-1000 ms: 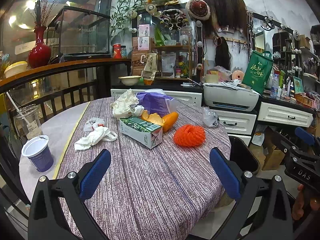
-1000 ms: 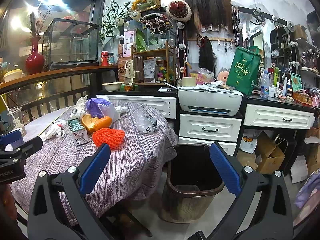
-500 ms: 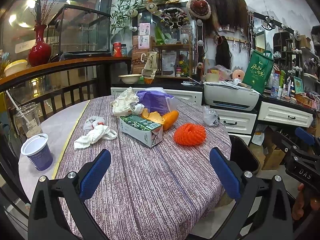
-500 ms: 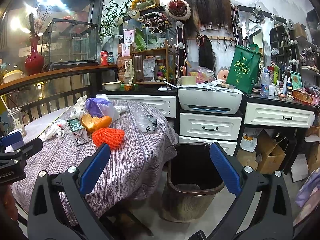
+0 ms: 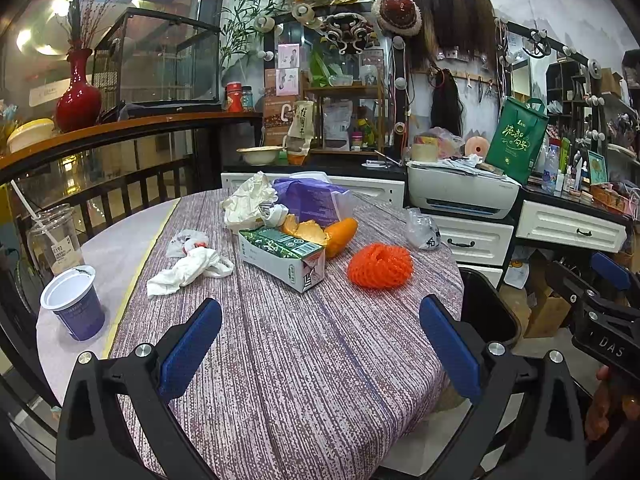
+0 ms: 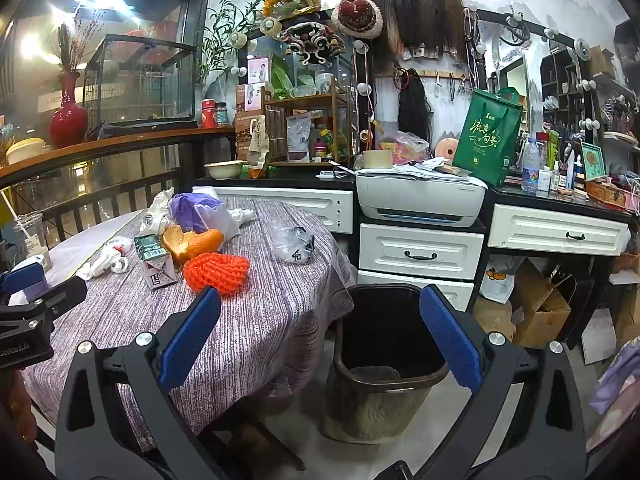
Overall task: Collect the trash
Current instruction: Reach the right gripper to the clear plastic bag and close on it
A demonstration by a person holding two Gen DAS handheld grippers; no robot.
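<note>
Left gripper [image 5: 320,344]: hovering wide open, empty, lower centre, over purple striped counter [image 5: 304,380]. Right gripper [image 6: 320,344]: gaping empty above dark round bin [image 6: 384,364].

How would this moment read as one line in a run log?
left claw: open, empty | right claw: open, empty | trash on table: untouched | bin: beside table

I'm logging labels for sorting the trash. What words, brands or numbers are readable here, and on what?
"E192": sticker on the clear cup.
"DAS": body of the right gripper, seen from the left wrist.
"GenRoboLAI", partly cut off: body of the left gripper, seen from the right wrist.
Green bag: large Chinese script, not surely readable.
Carton, printer, bottles: print too small.
</note>
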